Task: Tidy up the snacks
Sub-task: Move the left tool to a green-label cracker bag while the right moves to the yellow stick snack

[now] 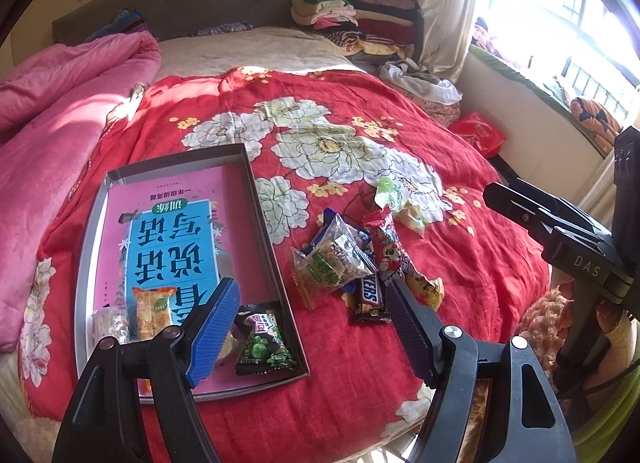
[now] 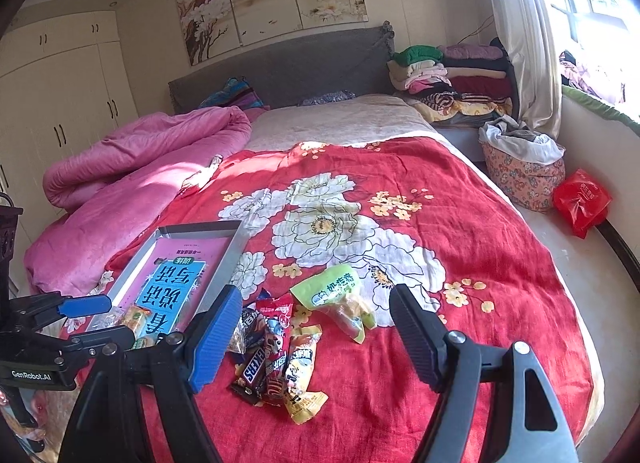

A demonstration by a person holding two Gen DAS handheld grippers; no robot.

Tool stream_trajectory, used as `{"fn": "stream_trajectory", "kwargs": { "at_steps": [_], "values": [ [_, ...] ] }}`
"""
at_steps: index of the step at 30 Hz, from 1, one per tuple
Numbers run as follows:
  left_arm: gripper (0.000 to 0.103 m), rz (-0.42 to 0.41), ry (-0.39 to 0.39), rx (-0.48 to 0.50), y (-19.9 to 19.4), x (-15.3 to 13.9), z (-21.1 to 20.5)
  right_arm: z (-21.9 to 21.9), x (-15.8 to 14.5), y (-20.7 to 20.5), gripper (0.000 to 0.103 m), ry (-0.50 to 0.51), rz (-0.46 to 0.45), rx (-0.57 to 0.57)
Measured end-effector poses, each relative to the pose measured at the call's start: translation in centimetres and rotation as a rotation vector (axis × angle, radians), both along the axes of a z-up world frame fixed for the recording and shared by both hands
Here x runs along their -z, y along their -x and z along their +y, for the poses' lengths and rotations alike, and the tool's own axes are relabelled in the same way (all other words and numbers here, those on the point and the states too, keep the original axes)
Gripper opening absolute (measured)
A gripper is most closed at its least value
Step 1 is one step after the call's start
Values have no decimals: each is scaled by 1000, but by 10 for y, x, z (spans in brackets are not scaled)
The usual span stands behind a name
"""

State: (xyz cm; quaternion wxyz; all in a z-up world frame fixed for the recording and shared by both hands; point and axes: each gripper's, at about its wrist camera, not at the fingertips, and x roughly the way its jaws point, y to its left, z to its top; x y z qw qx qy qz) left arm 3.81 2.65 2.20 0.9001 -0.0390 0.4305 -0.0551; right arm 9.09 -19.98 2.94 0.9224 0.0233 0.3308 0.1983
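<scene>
Sorting is midway: three packets lie in the grey tray (image 1: pixel 276 247), while the snack pile (image 2: pixel 280 351) waits beside it on the red bedspread (image 2: pixel 480 263). Both your left tongs (image 1: pixel 312 327) and right tongs (image 2: pixel 316 339) hover spread and empty. Next, lower one onto a single packet, probably the green one (image 2: pixel 336 299).

Strong daylight from window (image 1: pixel 560 23) at right, blown out to white in both views. Sun patch across red bedspread (image 2: pixel 460 223) and pink quilt (image 1: pixel 60 111); far end of bed dimmer. Glare on snack wrappers (image 1: pixel 344 259). Heavy fisheye bending at edges, dark vignette in corners. Centre sharp; rims soft, slightly smeared.
</scene>
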Motion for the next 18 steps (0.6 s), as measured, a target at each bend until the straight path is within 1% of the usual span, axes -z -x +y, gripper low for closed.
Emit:
{"fn": "stream_trajectory", "kwargs": {
  "at_steps": [8, 18],
  "values": [
    [77, 19, -8, 23, -8, 7, -6, 0, 9, -6, 76, 11, 35, -9],
    [77, 59, -36, 81, -19, 22, -22, 5, 22, -9, 76, 41, 76, -46]
  ]
}}
